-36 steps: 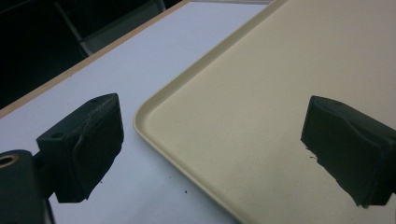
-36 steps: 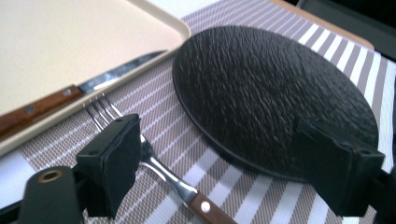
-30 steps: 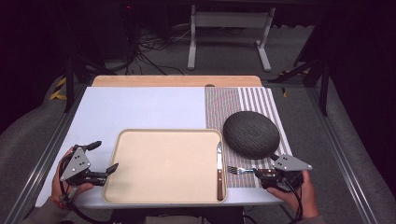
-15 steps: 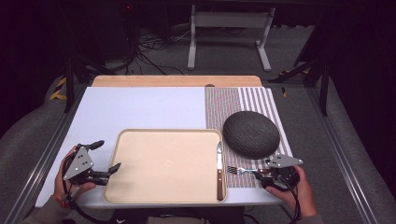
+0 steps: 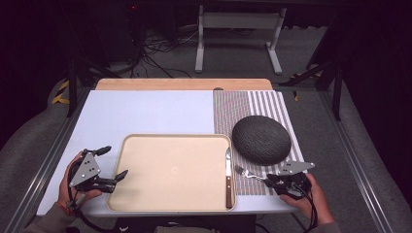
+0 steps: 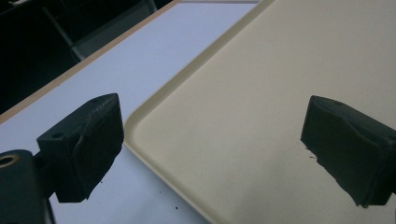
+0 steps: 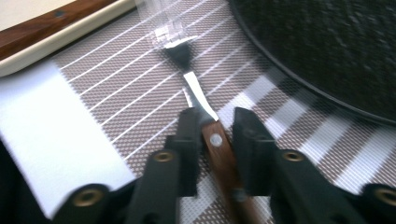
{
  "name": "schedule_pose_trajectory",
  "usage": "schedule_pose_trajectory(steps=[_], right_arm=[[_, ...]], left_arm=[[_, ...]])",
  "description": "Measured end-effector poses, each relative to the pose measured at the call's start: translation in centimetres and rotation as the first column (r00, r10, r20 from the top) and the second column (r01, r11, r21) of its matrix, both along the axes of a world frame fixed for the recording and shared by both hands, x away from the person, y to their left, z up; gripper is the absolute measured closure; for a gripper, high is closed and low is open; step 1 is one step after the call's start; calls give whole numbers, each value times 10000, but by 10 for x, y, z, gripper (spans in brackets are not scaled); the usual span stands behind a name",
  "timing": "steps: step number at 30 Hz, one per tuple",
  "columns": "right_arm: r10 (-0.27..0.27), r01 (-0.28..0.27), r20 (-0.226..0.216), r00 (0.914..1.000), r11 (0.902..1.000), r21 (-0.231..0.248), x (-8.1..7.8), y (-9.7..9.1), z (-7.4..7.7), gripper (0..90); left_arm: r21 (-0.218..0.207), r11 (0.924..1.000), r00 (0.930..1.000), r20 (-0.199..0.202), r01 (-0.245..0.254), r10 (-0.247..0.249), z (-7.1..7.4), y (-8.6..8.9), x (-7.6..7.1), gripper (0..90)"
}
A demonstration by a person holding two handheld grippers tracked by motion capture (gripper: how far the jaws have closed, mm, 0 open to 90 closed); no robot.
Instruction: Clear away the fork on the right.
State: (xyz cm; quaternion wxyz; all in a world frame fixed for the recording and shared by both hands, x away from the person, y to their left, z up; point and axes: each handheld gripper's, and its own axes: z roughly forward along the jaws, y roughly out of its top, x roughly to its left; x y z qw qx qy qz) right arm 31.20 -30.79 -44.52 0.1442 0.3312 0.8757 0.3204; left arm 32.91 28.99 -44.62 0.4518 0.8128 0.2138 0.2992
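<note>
Tongs in the person's right hand [image 7: 212, 123] have just been closing on the fork's wooden handle [image 7: 219, 149] on the striped placemat [image 7: 130, 88], while left tongs [image 6: 210, 149] wait apart, straddling the tray's [image 6: 261, 84] edge.

Wood-handled shiny metal fork [image 7: 210, 121], woven striped cloth placemat [image 7: 140, 88], matt smooth plastic tray [image 5: 170, 170].

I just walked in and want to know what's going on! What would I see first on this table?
Your eye lands on the big beige tray in the middle, with a wooden-handled knife lying along its right edge. Right of it, on a striped mat, sits a dark round plate. In front of the plate, the right gripper has just been closing on the wooden handle of a fork between its jaws.
</note>
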Motion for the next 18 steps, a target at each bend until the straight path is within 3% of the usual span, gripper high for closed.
schedule_pose_trajectory(steps=[8,18], right_arm=[[259,-259,-4,9997,9995,-203,1,2,1,778],[17,-17,56,10000,9999,130,-4,4,1,778]], left_arm=[[57,10000,10000,-22,-6,6,0,-1,0,65],[21,10000,10000,2,-12,12,0,1,0,65]])
